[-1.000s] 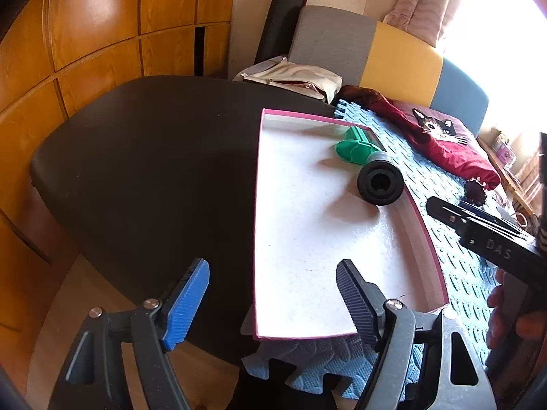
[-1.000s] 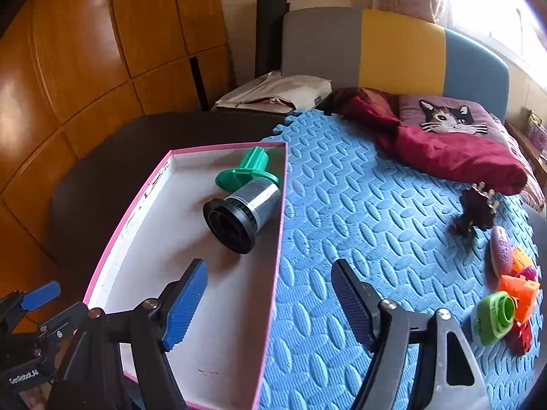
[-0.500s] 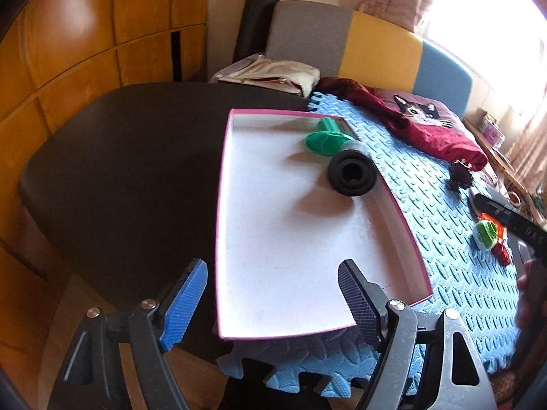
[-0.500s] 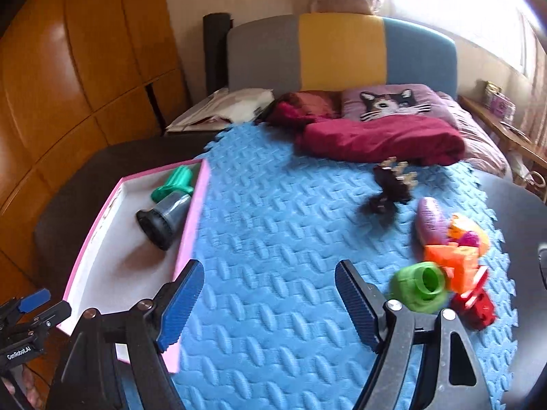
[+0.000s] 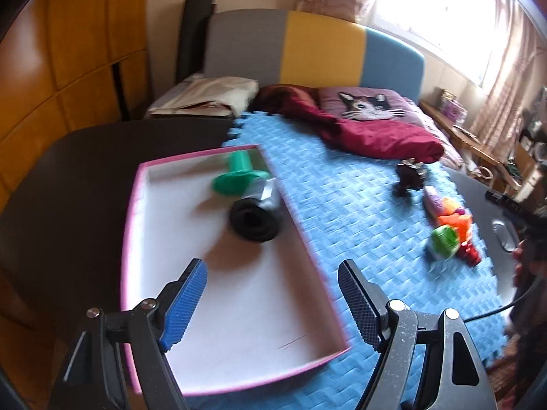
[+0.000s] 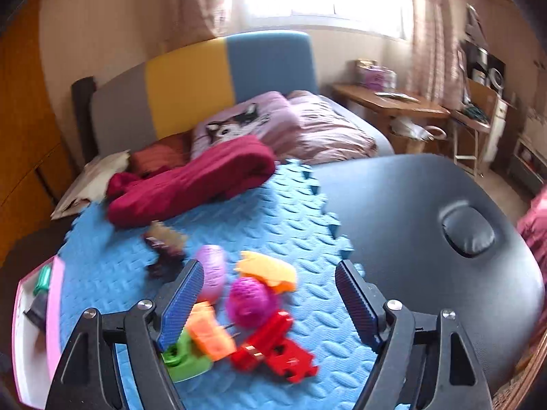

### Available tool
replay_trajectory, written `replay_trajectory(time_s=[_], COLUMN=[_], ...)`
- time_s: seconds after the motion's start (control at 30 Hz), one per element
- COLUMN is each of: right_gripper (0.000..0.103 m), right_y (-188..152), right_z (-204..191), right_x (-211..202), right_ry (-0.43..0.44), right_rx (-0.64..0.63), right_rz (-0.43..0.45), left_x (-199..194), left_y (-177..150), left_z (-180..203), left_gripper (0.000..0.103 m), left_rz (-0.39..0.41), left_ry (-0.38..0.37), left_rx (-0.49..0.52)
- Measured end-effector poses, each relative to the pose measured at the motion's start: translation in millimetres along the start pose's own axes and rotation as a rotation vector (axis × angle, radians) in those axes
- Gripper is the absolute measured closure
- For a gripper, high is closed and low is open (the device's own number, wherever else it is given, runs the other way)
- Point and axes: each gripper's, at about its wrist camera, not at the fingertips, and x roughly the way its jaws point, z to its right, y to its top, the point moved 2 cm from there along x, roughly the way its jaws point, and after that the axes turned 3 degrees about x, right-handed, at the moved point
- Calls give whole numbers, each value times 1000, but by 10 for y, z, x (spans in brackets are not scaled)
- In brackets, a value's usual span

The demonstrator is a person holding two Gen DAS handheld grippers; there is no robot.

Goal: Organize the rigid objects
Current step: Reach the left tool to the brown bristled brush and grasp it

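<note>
Foam mat (image 5: 342, 212), blue with a ribbed weave and jigsaw edges, covers the middle of a dark smooth table (image 5: 68, 184); bare tabletop lies open left of the tray and right of the mat. Pink-rimmed white tray (image 5: 131, 239) sits at the mat's left edge, shallow walls, most of its floor free; a green flanged plastic piece (image 5: 239, 177) and a black-and-silver cylinder (image 5: 254, 217) lie touching at its far end. Left gripper (image 5: 273, 302) hangs above the tray's near part, jaws spread, nothing between them. Right gripper (image 6: 266, 302) is above the toy pile near the mat's right edge, jaws spread and empty: purple egg (image 6: 213, 270), spiky magenta ball (image 6: 251, 302), yellow-orange piece (image 6: 270, 270), orange block (image 6: 208, 333), green ring (image 6: 183, 358), red brick (image 6: 273, 348), dark spiky figure (image 6: 164, 242). Red blanket (image 6: 191, 181) bunches at the far edge
</note>
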Motion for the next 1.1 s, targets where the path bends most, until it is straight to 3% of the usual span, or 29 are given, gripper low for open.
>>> replay_trajectory(time_s=[0.17,0.43,0.53,0.87,0.97,1.07,1.1], right_gripper=[22,22,22,22,22,22,22], right_y=[15,11,4,-11,-11,-15,-15], right_z=[323,405,396,340,303,279,279], right_x=[68,65,76,119,134,145,148], right_ry=[51,104,124,189,203,208,208], right_rx=[160,237,246,253,245,238,237], right_rz=[-33,-52,-66,-101,-109,-113,-114], left_x=[347,910,1092,1786,2001,2236,2254], left_y=[269,665,844,1247,1268,1229,1214], left_z=[519,1313,1564,2088,2118,2133,2124], left_gripper=[23,22,9,6,12,42,44], left_rz=[-42,-94,-82,-91,-107,-172,-174], left_ry=[-74,-183,-197,-225,-206,-288,-307], left_rx=[83,136,155,151,141,93,79])
